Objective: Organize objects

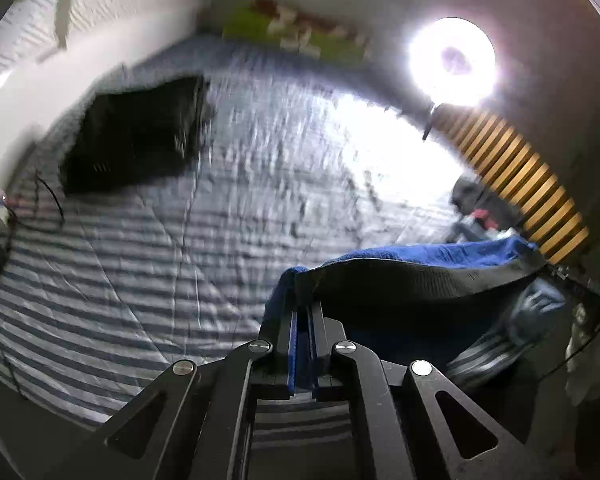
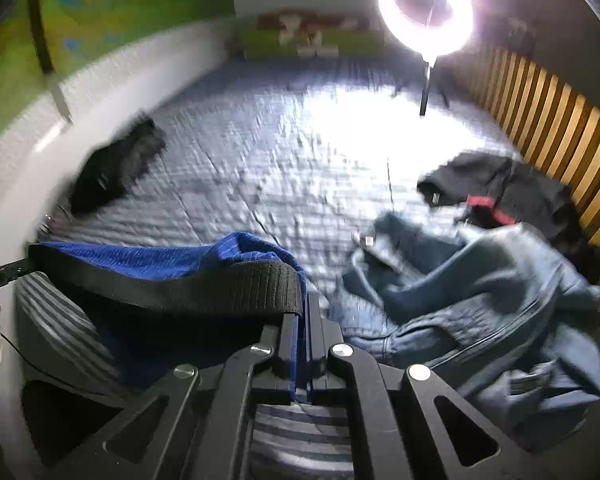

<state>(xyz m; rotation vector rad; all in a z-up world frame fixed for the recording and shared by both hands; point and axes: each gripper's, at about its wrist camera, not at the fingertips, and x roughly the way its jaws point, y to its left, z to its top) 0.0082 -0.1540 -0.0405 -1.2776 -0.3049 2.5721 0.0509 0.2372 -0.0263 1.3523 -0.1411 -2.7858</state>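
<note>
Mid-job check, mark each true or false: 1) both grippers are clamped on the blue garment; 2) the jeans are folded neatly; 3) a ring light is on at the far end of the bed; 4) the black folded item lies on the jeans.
1) True: the left gripper and right gripper are each shut on the blue garment, at its black waistband.
2) False: the jeans lie crumpled.
3) True: the ring light glows.
4) False: the black folded item lies apart on the striped bedcover.
</note>
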